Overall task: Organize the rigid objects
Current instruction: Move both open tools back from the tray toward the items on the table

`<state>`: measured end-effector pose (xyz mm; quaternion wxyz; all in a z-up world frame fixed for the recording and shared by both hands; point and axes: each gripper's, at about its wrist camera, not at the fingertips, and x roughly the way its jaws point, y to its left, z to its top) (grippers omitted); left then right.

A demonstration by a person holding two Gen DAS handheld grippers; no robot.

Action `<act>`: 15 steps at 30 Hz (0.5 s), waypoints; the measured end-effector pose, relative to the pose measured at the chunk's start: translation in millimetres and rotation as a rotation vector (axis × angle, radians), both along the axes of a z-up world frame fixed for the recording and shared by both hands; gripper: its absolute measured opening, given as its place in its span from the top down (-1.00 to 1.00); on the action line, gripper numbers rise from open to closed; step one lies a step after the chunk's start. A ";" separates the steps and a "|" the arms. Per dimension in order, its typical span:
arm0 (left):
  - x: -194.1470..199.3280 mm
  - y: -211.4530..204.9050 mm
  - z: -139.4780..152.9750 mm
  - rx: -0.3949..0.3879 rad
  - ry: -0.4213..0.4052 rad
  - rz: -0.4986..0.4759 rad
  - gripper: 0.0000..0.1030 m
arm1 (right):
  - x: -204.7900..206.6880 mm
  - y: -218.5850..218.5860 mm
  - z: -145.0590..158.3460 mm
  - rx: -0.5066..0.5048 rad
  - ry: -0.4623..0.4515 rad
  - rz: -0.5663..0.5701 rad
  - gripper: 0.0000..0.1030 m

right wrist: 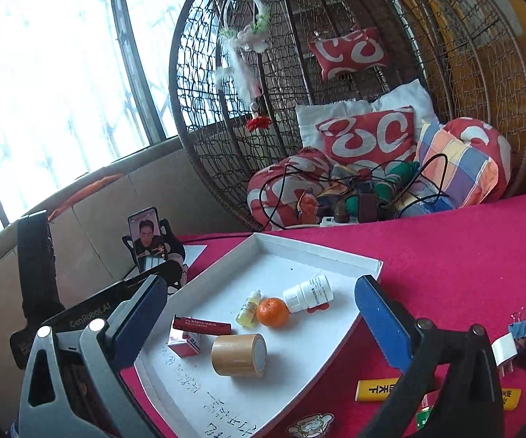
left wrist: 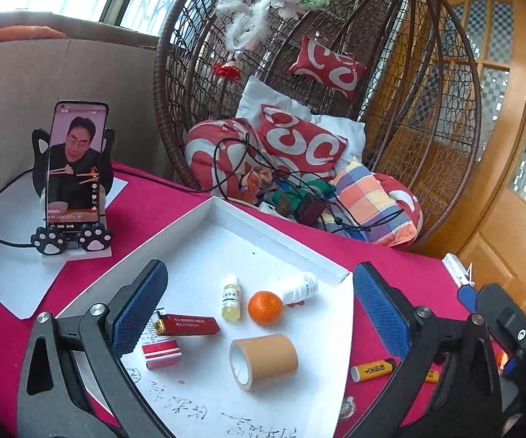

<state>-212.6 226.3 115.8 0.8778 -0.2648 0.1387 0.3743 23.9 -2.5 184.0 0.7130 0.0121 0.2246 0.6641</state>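
tray: white cardboard tray (left wrist: 270,241) sits on the red tablecloth (right wrist: 463,241), and it looks like the drop spot for everything

already in: tape roll (left wrist: 264,360) at about 6 o'clock in the tray, tangerine (left wrist: 265,307) dead center, little dropper bottle (left wrist: 231,301) just beside it at 9, white pill bottle (left wrist: 299,286) lying on its side at 1 o'clock, red lighter (left wrist: 186,325) resting across a small red-and-white box (left wrist: 162,352) at 8 o'clock

still out: yellow lighter (right wrist: 377,388) on the cloth just off the tray's 4 o'clock edge, plus binder clips (right wrist: 520,328) and a white plug (right wrist: 504,352) farther out at 3 o'clock. There's also a badge-looking thing (right wrist: 310,424) near the bottom, can't really make it out

left gripper (left wrist: 259,306): jaws spread wide, holding nothing, hanging over the tray

right gripper (right wrist: 259,310): same deal, spread wide and empty, aimed at the tray with the yellow lighter down by its right finger

progress: I'd guess a bit past halfway, six things in, three or four to go

next up: probably the yellow lighter, since it's closest
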 end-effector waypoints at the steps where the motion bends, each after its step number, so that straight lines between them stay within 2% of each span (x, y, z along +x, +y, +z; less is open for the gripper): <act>1: 1.8 -5.2 4.0 0.012 -0.004 -0.011 -0.99 | 3.7 -11.3 8.6 0.035 -0.003 -0.018 -1.00; 5: 9.7 -24.1 15.1 0.057 -0.005 -0.049 -0.99 | 23.2 -63.9 44.8 0.205 -0.013 -0.119 -1.00; 11: 20.9 -43.6 21.8 0.077 -0.020 -0.126 -0.99 | 55.9 -144.1 82.6 0.462 0.046 -0.264 -1.00; 13: 24.5 -48.2 23.8 0.085 -0.015 -0.139 -0.99 | 64.3 -161.3 84.9 0.512 0.072 -0.295 -1.00; 15: 27.2 -52.4 24.6 0.090 -0.013 -0.150 -0.99 | 72.9 -169.5 85.6 0.512 0.077 -0.302 -1.00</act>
